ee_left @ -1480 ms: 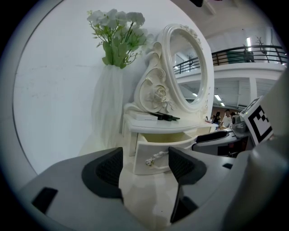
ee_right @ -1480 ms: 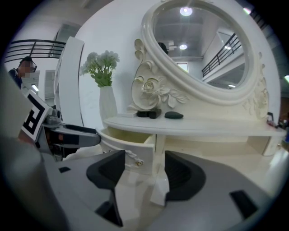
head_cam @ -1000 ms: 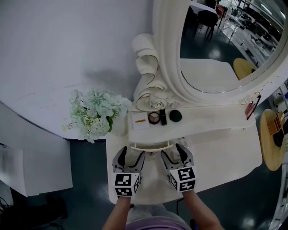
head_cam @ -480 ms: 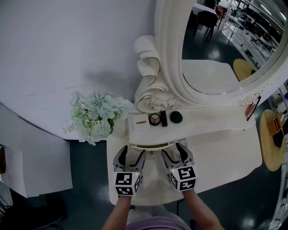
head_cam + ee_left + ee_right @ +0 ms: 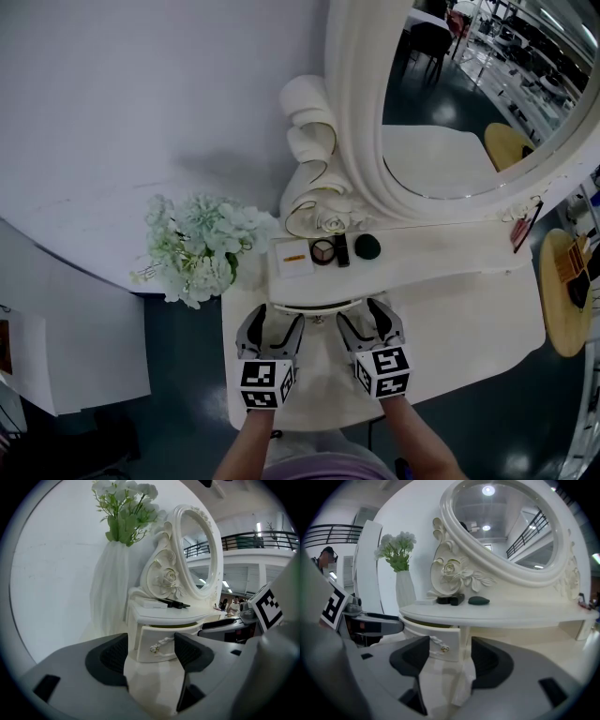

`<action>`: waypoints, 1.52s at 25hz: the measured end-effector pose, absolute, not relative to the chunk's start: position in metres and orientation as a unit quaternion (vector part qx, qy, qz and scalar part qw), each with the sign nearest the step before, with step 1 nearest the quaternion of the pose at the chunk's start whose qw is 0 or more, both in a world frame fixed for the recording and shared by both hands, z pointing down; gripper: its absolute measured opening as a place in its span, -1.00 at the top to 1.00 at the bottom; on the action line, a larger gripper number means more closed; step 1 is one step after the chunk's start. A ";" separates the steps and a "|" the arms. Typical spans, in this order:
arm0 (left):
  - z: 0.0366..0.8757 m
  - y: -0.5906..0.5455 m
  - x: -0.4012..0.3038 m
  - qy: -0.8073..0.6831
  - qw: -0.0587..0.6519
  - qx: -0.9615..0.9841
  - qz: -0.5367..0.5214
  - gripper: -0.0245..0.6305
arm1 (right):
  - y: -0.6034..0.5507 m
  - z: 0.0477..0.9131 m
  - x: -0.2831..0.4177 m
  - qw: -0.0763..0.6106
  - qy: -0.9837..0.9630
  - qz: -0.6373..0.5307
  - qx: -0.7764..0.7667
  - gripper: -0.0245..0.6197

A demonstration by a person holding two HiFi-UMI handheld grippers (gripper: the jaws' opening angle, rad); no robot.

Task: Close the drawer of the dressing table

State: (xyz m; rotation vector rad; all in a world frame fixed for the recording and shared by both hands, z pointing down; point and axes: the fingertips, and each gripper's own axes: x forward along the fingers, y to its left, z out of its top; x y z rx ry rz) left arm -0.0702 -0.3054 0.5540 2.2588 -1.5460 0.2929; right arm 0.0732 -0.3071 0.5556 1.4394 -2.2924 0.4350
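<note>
The white dressing table's small drawer stands slightly pulled out under the upper shelf, showing a dark gap above its curved front, which carries an ornate handle. My left gripper hovers just in front of the drawer's left side, jaws open with nothing between them. My right gripper hangs level with it at the drawer's right side, also open and empty. Neither gripper touches the drawer front.
On the shelf above the drawer lie a white box, a round compact and a dark green item. A vase of white flowers stands left, the oval mirror behind. A round wooden stool is at the right.
The head view has drifted slightly. Both grippers and the drawer stay where they were.
</note>
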 end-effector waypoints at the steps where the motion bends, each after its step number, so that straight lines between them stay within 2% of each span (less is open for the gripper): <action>1: 0.554 -0.305 -0.070 -0.551 0.193 0.805 0.104 -0.03 | -0.307 0.556 0.073 0.199 -0.819 0.156 0.515 0.04; 38: 0.558 -0.327 -0.067 -0.549 0.205 0.804 0.100 0.03 | -0.331 0.559 0.078 0.185 -0.797 0.177 0.547 0.10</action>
